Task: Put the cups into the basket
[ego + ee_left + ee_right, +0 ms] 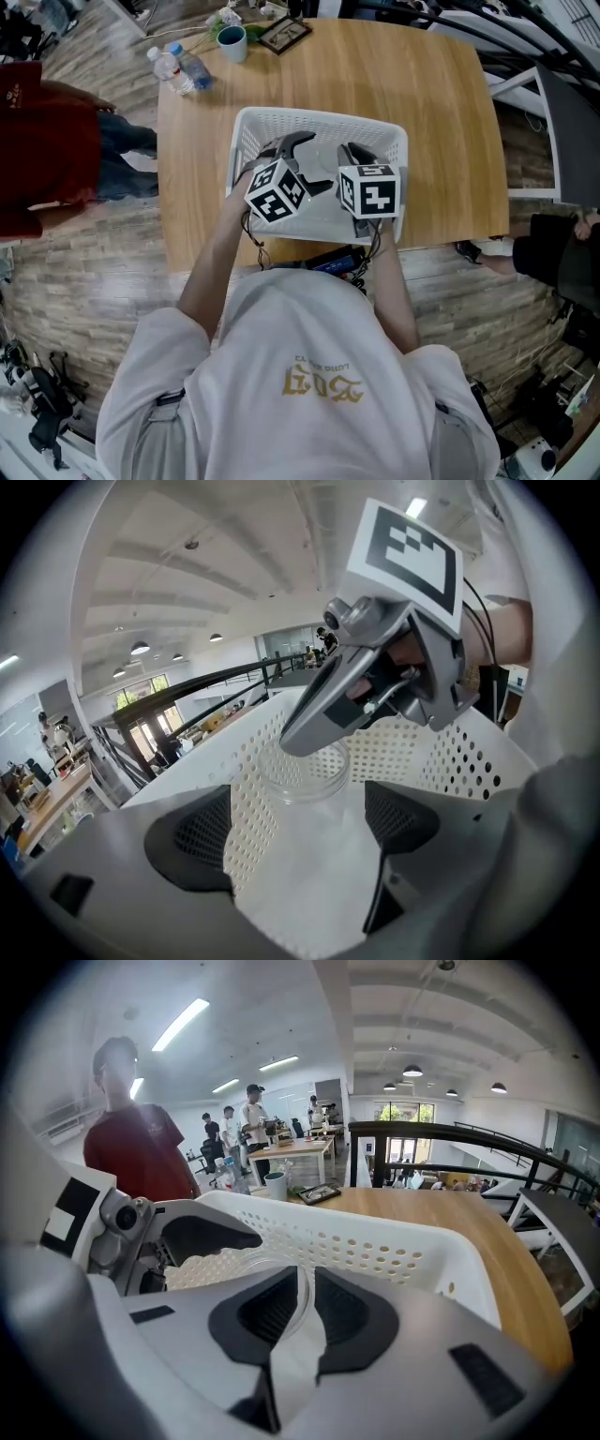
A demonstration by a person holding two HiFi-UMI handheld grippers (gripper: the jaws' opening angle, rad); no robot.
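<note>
Cup: it stands inside the basket, its rim caught between the right gripper's two dark pads, which are closed on the thin wall. It sits just ahead of the left gripper, whose jaws stand wide apart with nothing between them but the basket's floor.

Around both tools is a large open office: white ceiling with strip and round lights, a black railing beyond the right gripper, and desks with people far ahead of it. A person in a red top stands to that gripper's left. The floor is grey-brown planks.

The table under the tools is pale wood with rounded corners. The basket on it is white plastic, with walls pierced by rows of small holes. At the table's far end, well beyond the jaws, lie two water bottles (one with a blue label), a teal mug and a small picture frame.

Each gripper's cube carries black-and-white square markers. Gold print on the wearer's white shirt is too small to read.

The cup itself is clear, round, wide-mouthed and empty.
</note>
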